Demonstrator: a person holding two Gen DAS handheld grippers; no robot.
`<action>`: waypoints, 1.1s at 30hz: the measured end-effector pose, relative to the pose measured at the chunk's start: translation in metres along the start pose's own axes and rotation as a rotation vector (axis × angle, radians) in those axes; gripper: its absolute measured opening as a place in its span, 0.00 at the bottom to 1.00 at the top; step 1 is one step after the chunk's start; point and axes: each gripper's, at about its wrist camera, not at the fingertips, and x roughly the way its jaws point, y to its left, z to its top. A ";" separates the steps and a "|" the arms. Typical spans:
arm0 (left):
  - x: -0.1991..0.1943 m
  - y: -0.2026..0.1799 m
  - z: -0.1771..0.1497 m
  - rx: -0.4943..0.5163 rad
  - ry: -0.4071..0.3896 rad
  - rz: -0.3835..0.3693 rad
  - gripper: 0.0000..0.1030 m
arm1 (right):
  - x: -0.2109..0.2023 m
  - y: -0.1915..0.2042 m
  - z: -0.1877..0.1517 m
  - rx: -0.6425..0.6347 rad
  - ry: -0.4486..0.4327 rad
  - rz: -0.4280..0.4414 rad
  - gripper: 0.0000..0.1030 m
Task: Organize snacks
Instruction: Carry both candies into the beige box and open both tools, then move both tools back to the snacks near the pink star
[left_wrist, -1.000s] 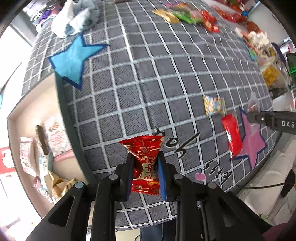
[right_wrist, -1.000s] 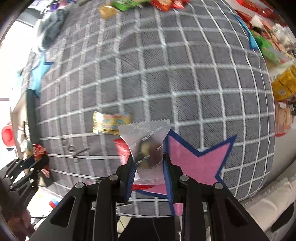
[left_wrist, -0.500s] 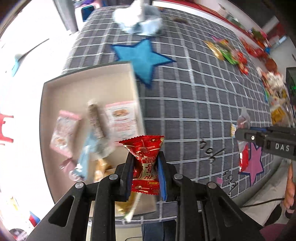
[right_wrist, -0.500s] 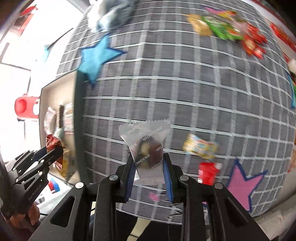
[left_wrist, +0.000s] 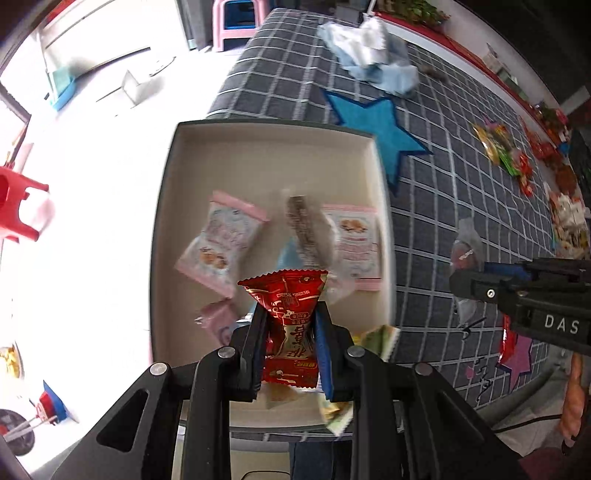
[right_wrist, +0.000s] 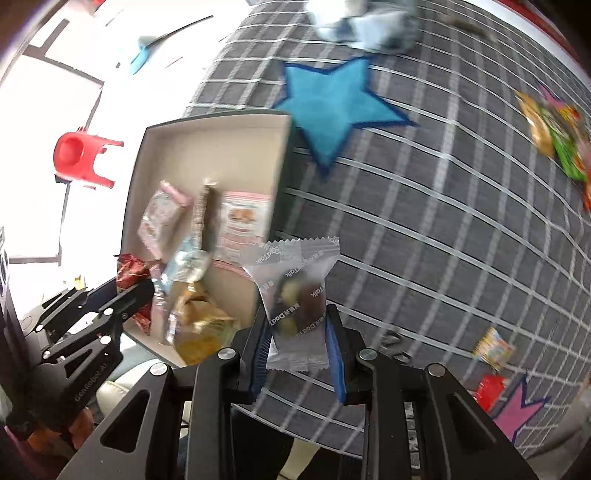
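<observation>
My left gripper (left_wrist: 290, 314) is shut on a red snack packet (left_wrist: 290, 321) and hangs over the near part of a beige open box (left_wrist: 258, 155). Several snack packs lie in the box, among them a pink pack (left_wrist: 218, 240) and a dark bar (left_wrist: 306, 229). My right gripper (right_wrist: 297, 317) is shut on a clear silver wrapped sweet (right_wrist: 295, 291), above the grey checked cloth (right_wrist: 424, 221) just right of the box (right_wrist: 207, 144). The left gripper (right_wrist: 129, 291) with its red packet shows at the left of the right wrist view; the right gripper (left_wrist: 465, 273) shows at the right of the left one.
A blue star patch (left_wrist: 380, 129) and a crumpled pale cloth (left_wrist: 369, 48) lie beyond the box. Loose snacks sit far right (left_wrist: 506, 151), a small colourful pack (right_wrist: 493, 349) and a red pack (right_wrist: 487, 391) near a pink star (right_wrist: 517, 410). A red stool (right_wrist: 81, 155) stands on the floor.
Both grippers have swung left across the checked cloth with their packets still held. The left one now hangs over the box, and the right one has come up beside the box's right wall.
</observation>
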 end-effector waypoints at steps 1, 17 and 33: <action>0.001 0.004 0.000 -0.005 0.002 0.002 0.25 | 0.003 0.006 0.002 -0.010 0.007 0.005 0.29; 0.016 0.028 0.001 -0.014 0.037 0.047 0.30 | 0.038 0.063 0.036 -0.084 0.027 0.058 0.29; 0.012 0.019 0.001 0.015 0.019 0.076 0.77 | 0.038 0.009 0.018 -0.005 0.001 0.029 0.99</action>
